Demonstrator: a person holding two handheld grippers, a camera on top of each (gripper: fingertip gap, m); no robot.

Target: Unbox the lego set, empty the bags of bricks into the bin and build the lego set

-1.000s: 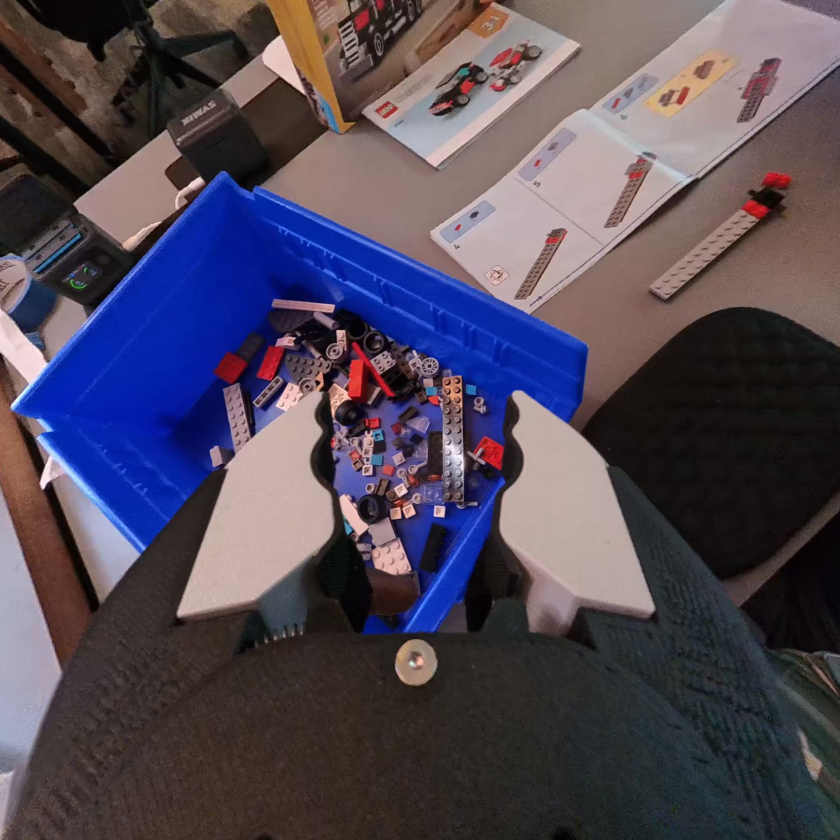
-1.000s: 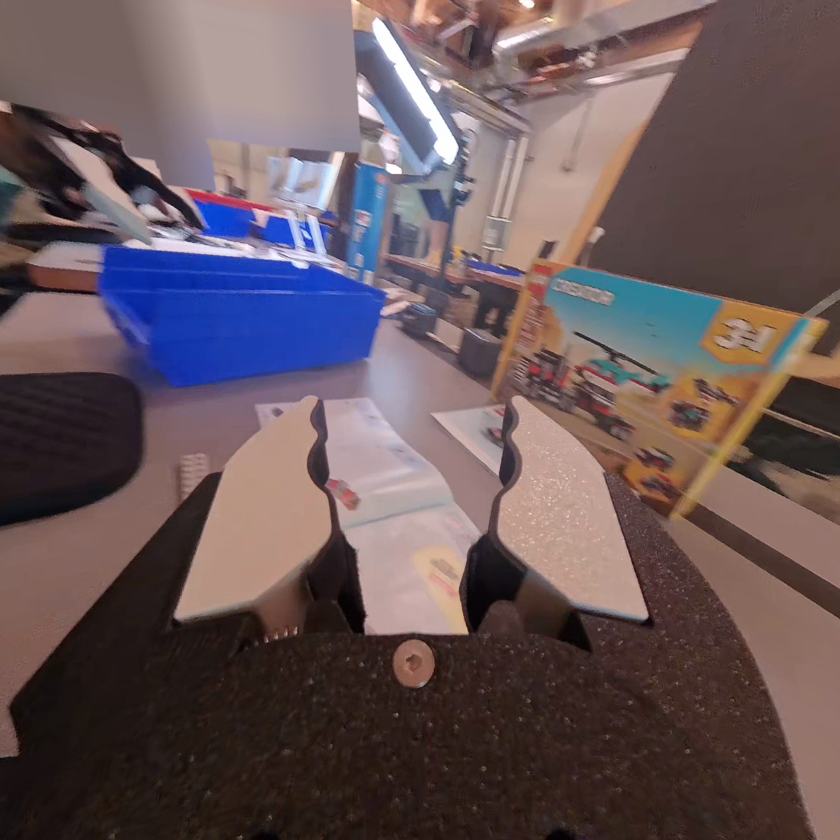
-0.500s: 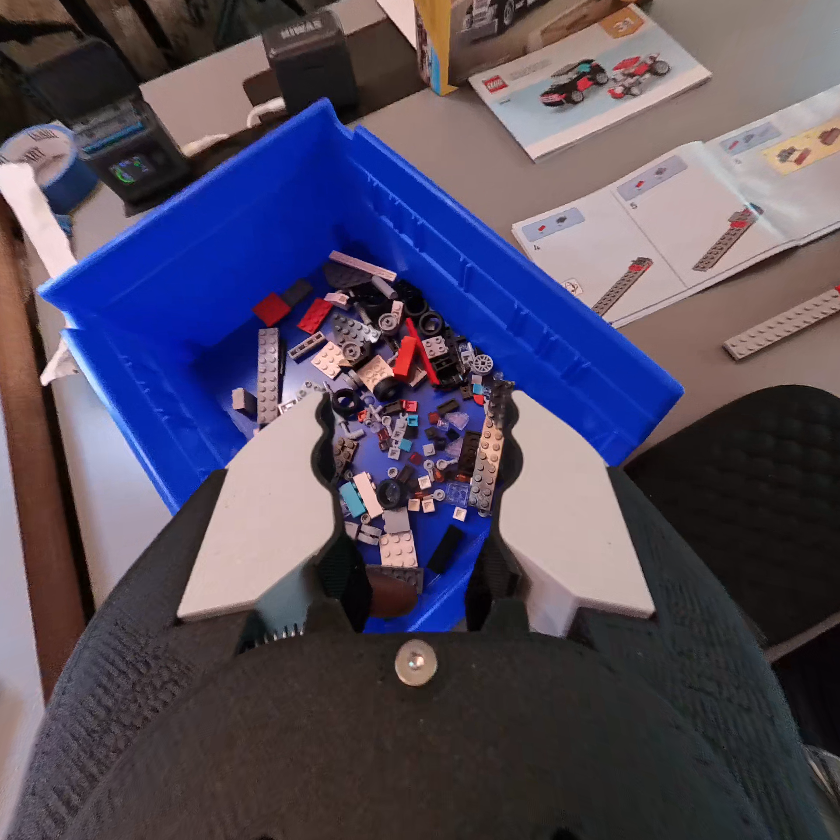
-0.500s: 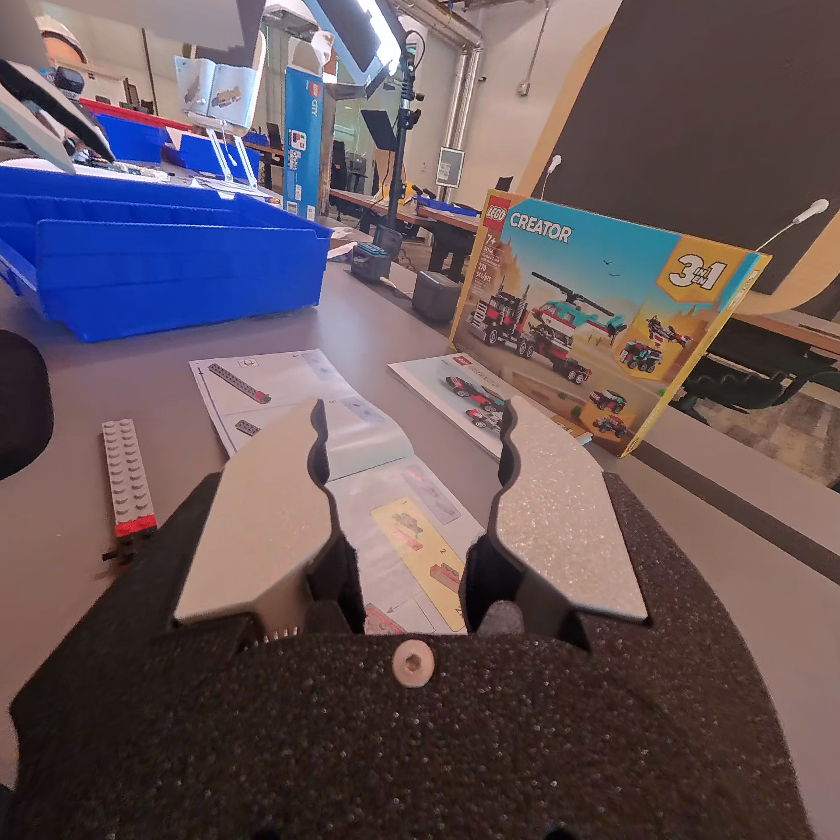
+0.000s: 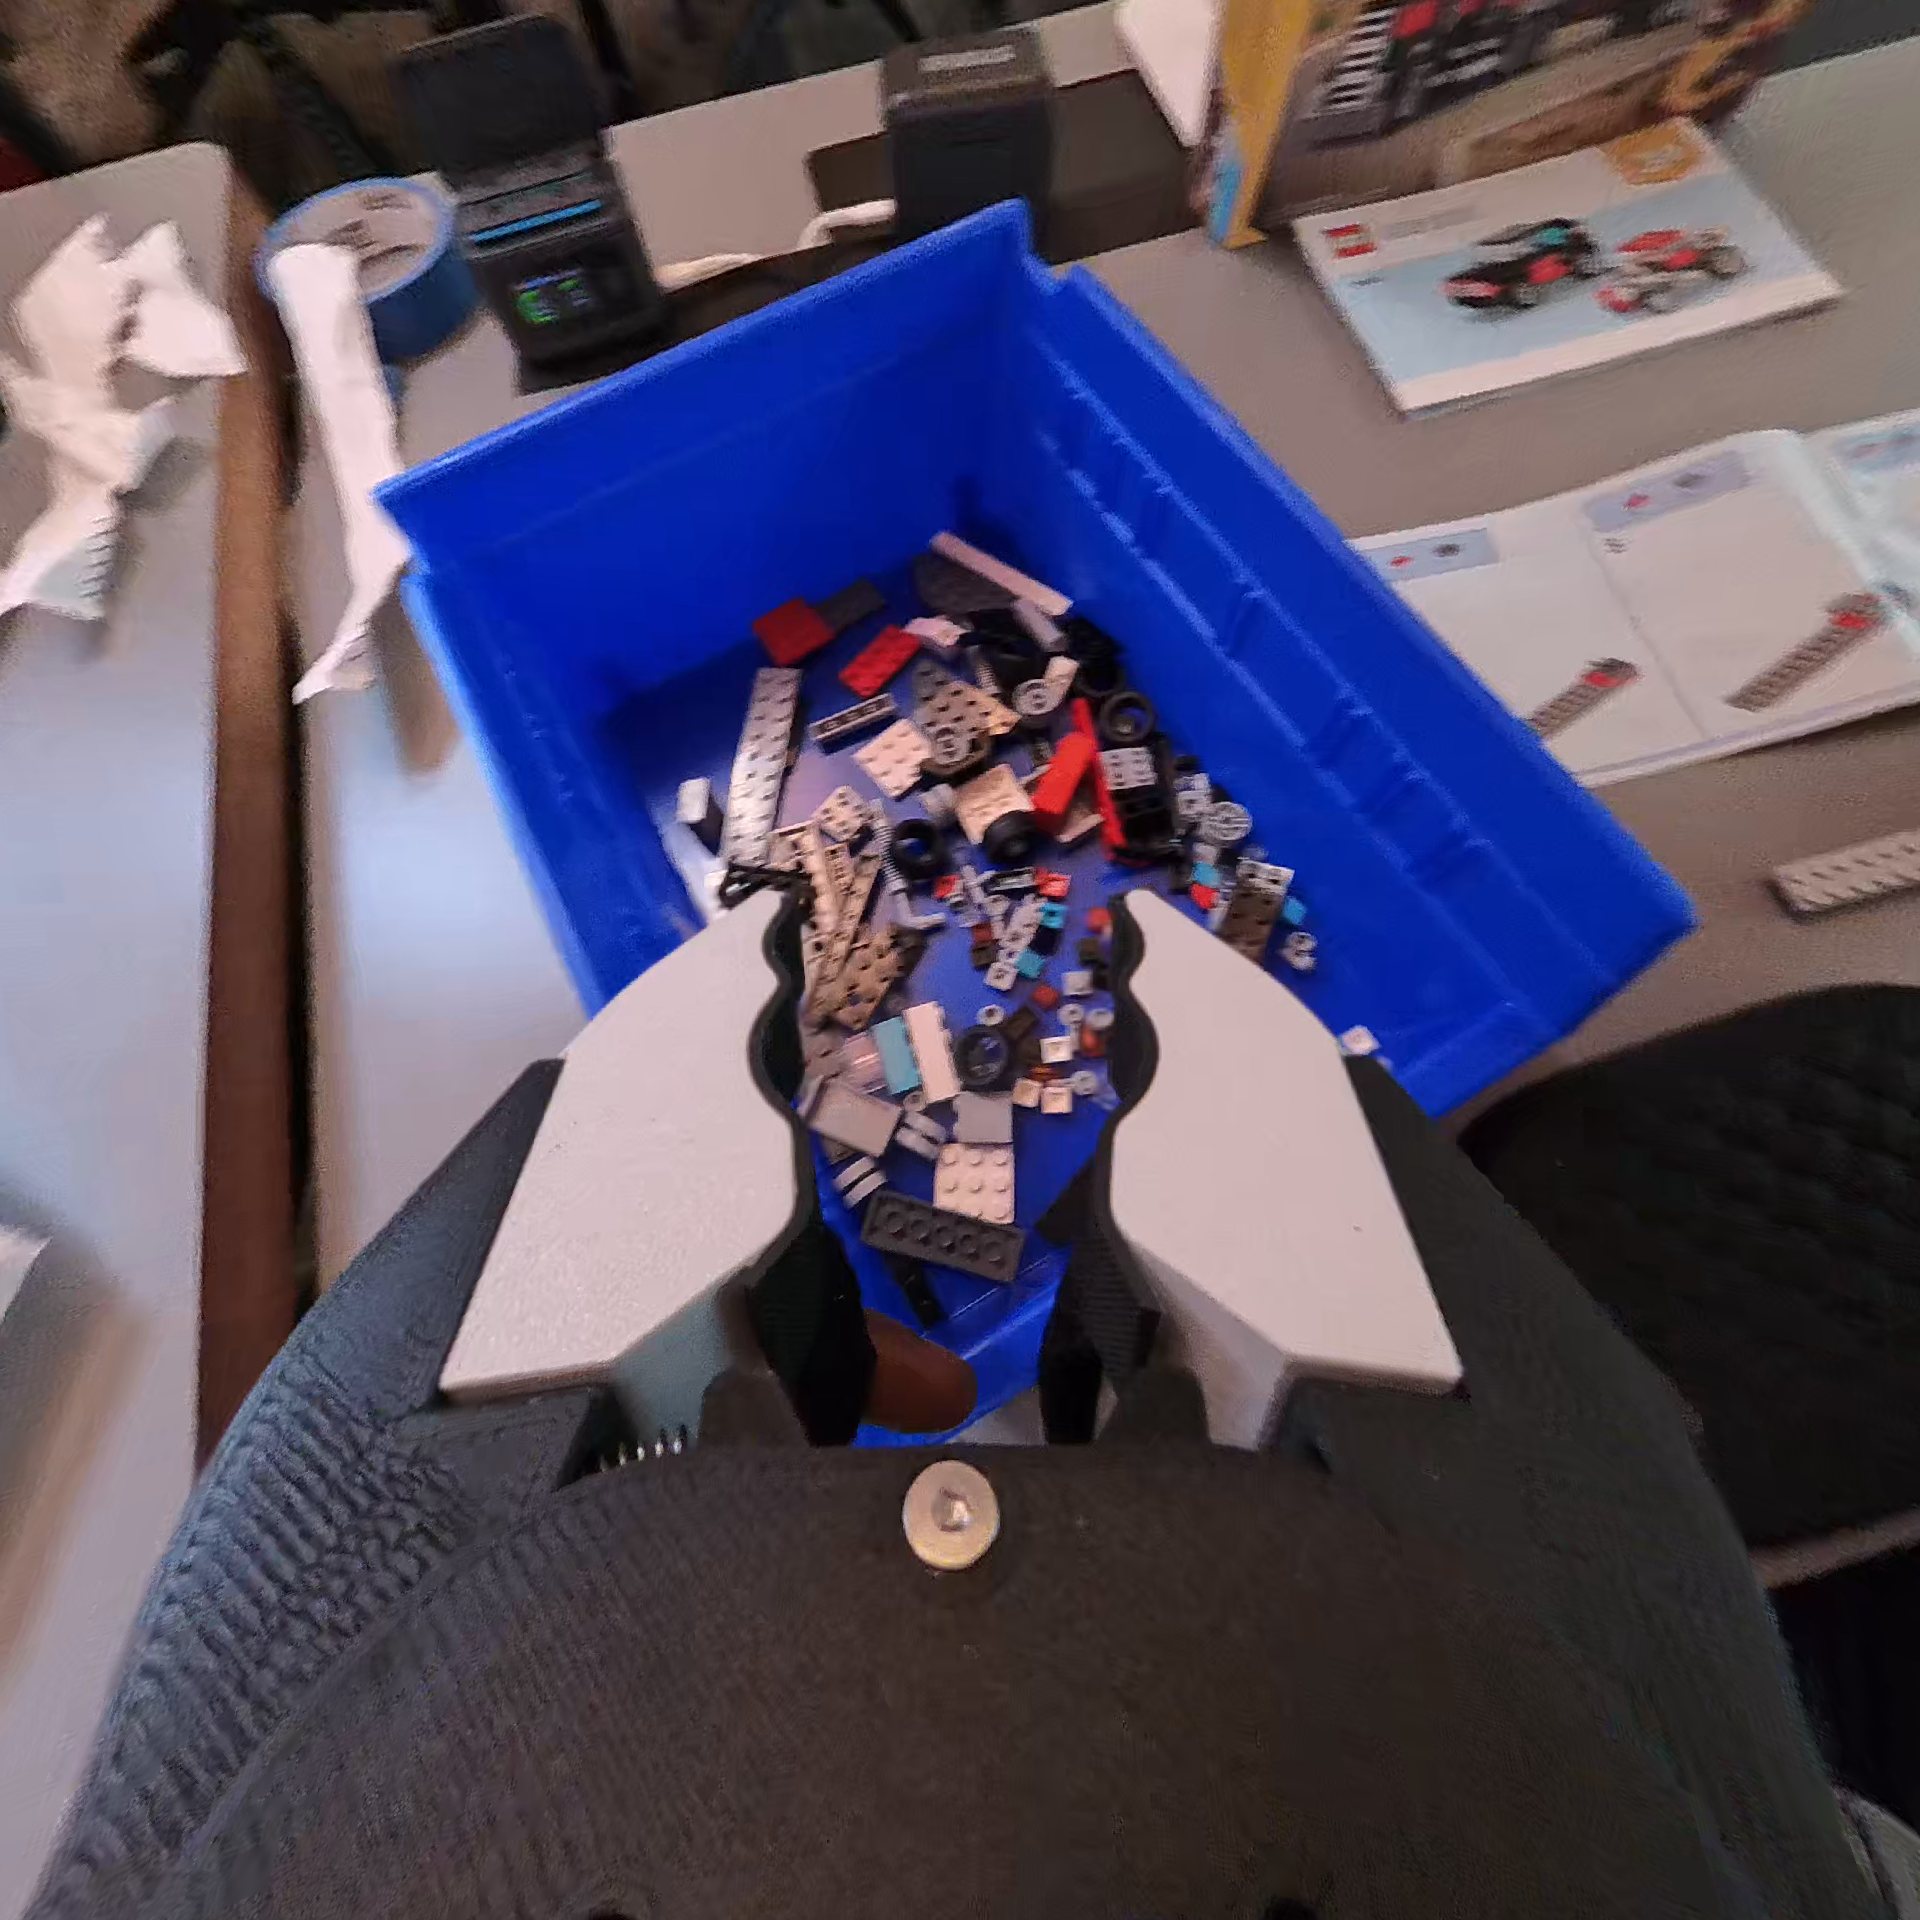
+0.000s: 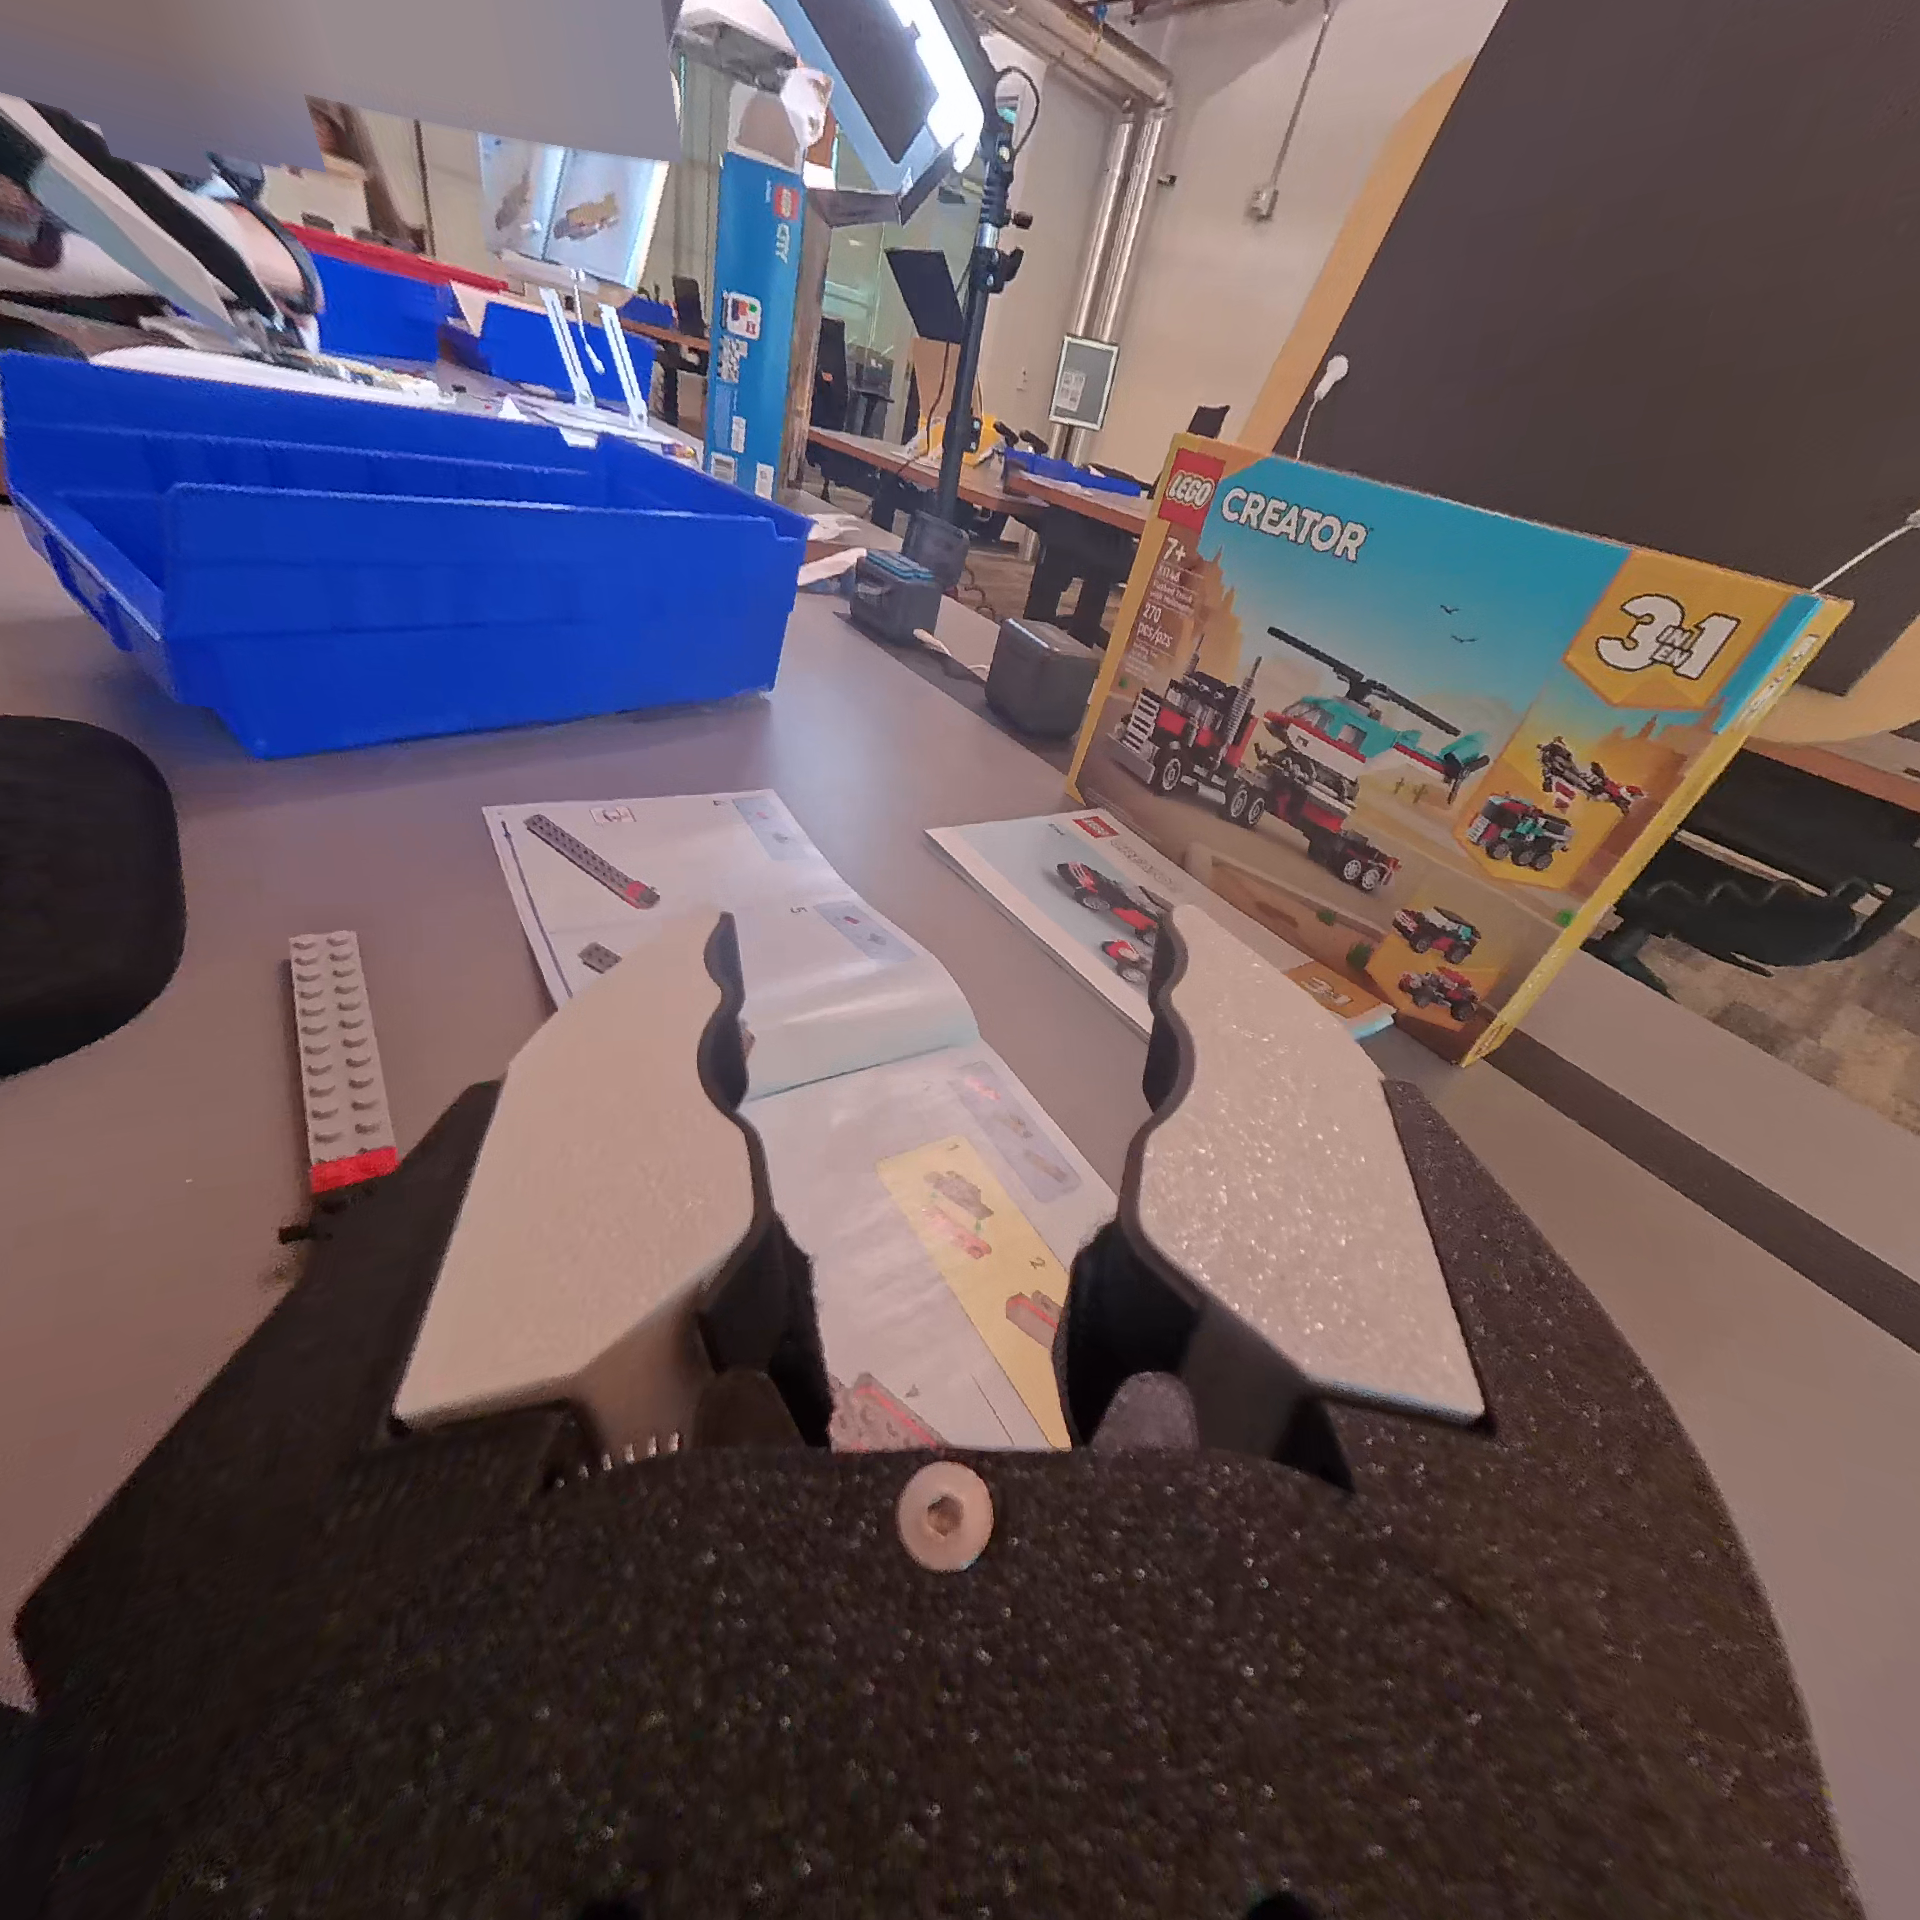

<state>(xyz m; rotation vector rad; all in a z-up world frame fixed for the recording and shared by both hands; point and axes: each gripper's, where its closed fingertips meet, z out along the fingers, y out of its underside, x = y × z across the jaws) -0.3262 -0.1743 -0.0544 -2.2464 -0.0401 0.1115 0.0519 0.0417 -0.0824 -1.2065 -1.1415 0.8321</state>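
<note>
A blue bin on the grey table holds several loose bricks in grey, black, red and teal. My left gripper is open and empty, hovering above the near end of the bin. My right gripper is open and empty, low over the open instruction booklet. A long grey plate with a red end lies on the table left of the right gripper; its tip shows in the left wrist view. The bin also shows in the right wrist view.
The set's box stands at the back right with a second booklet before it. A black pad lies right of the bin. Blue tape, small black devices and crumpled white bags lie beyond the bin. My right fingertips sit around 45 cm from my left ones.
My left gripper has swung left over the bin, which now sits more centred. My right gripper has steadied low over the open booklet, now facing the box. Both stay open.
</note>
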